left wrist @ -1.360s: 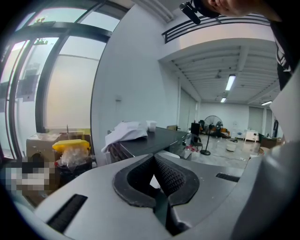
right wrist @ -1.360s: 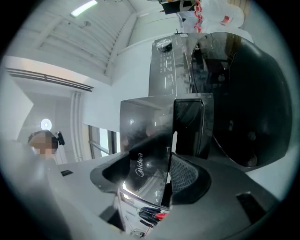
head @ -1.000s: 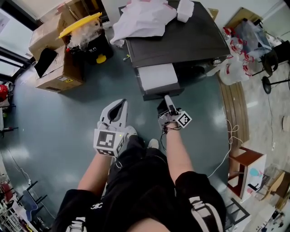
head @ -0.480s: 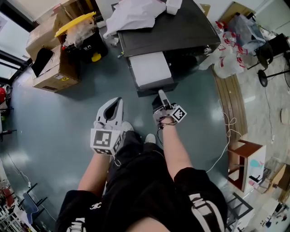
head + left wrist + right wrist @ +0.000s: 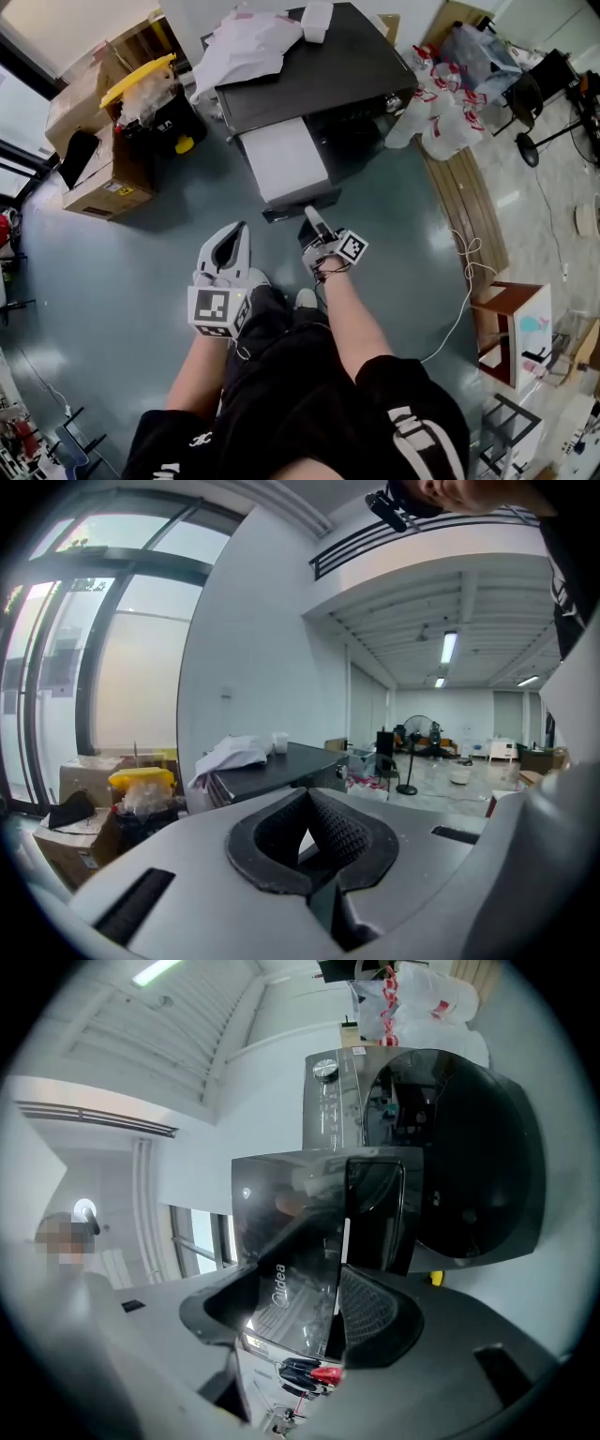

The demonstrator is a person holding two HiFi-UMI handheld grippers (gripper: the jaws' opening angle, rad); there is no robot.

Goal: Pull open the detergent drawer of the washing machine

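In the head view the dark grey washing machine (image 5: 319, 80) stands at the top, with its pale detergent drawer (image 5: 281, 159) pulled far out toward me. My right gripper (image 5: 314, 220) is shut on the drawer's dark front panel (image 5: 302, 203). The right gripper view shows that glossy panel (image 5: 291, 1269) clamped between the pads of the right gripper (image 5: 314, 1312), with the round door (image 5: 469, 1157) behind. My left gripper (image 5: 230, 242) hangs free over the floor left of the drawer, jaws together and holding nothing. From the left gripper (image 5: 309, 832) the machine (image 5: 281, 766) shows ahead.
White cloth (image 5: 239, 47) and a white container (image 5: 316, 21) lie on the machine. Cardboard boxes (image 5: 94, 159) and a yellow-lidded bin (image 5: 150, 84) stand to the left. On the right are plastic bags (image 5: 441, 112), wooden planks (image 5: 464, 202), a white cable (image 5: 464, 281) and a small stool (image 5: 511, 319).
The right gripper has drawn the drawer farther out of the machine. The left gripper has moved back alongside it, and the whole view has shifted.
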